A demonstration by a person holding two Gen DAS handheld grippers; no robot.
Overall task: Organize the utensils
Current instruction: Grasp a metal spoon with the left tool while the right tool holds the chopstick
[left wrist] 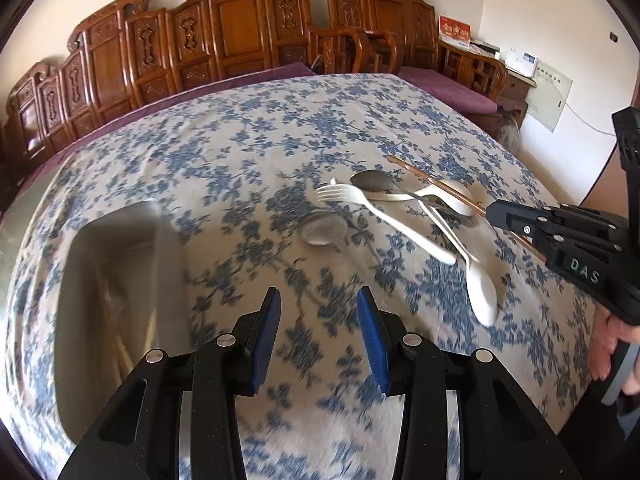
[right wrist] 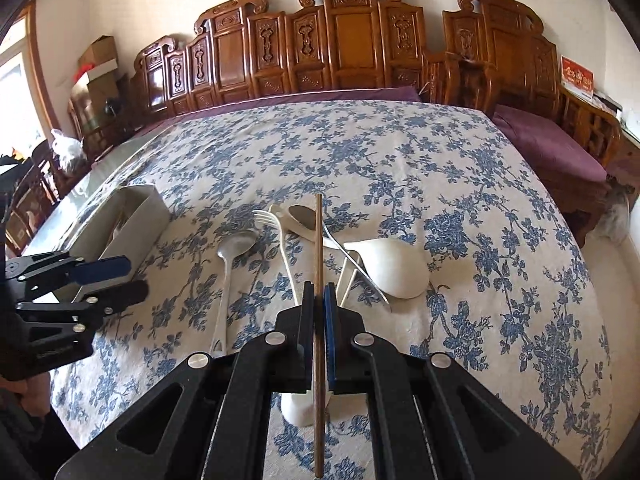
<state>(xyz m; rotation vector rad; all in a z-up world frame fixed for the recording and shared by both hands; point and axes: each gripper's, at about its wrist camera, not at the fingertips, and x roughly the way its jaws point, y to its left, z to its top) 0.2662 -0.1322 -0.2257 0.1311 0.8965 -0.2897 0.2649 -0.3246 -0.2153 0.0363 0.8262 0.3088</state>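
Observation:
A pile of utensils lies on the floral tablecloth: a white fork point(left wrist: 384, 216) point(right wrist: 280, 240), a white ladle point(right wrist: 388, 266) point(left wrist: 448, 196), a white spoon point(left wrist: 480, 284), a metal spoon point(right wrist: 230, 256) point(left wrist: 320, 230) and a dark spoon point(left wrist: 372, 180). My right gripper point(right wrist: 319, 292) point(left wrist: 496, 212) is shut on a brown chopstick point(right wrist: 318, 248) point(left wrist: 424, 178) and holds it over the pile. My left gripper point(left wrist: 318, 308) point(right wrist: 120, 276) is open and empty, between the pile and a grey utensil box point(left wrist: 116, 280) point(right wrist: 132, 216).
The table point(right wrist: 400, 152) is covered by a blue-flowered cloth. Carved wooden benches point(right wrist: 320, 40) with purple cushions stand behind and to the right of it. Light sticks lie inside the grey box; I cannot tell what they are.

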